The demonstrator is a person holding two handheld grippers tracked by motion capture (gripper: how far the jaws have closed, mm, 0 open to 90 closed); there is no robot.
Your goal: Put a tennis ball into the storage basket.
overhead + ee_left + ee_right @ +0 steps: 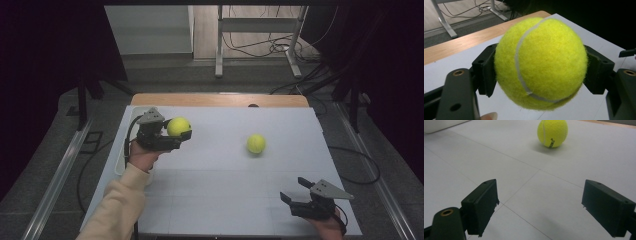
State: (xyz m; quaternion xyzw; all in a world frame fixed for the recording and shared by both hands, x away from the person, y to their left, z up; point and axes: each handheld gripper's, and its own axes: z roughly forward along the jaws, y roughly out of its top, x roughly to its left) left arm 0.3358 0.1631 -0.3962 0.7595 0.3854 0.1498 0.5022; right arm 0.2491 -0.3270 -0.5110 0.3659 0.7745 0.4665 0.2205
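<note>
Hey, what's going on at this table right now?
A person is working with two hand-held grippers over a white table. The left gripper is shut on a tennis ball, held above the table's left side. A second tennis ball sits loose near the middle. The right gripper is open, aimed toward that ball.

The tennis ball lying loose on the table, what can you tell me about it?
The loose tennis ball is a fuzzy yellow-green felt sphere with a pale curved seam and small black lettering low on the side that faces the right gripper view. It rests on the pale grey table, right of centre, casting a soft shadow. Nothing grips it: the right gripper sits open and well short of it.
</note>
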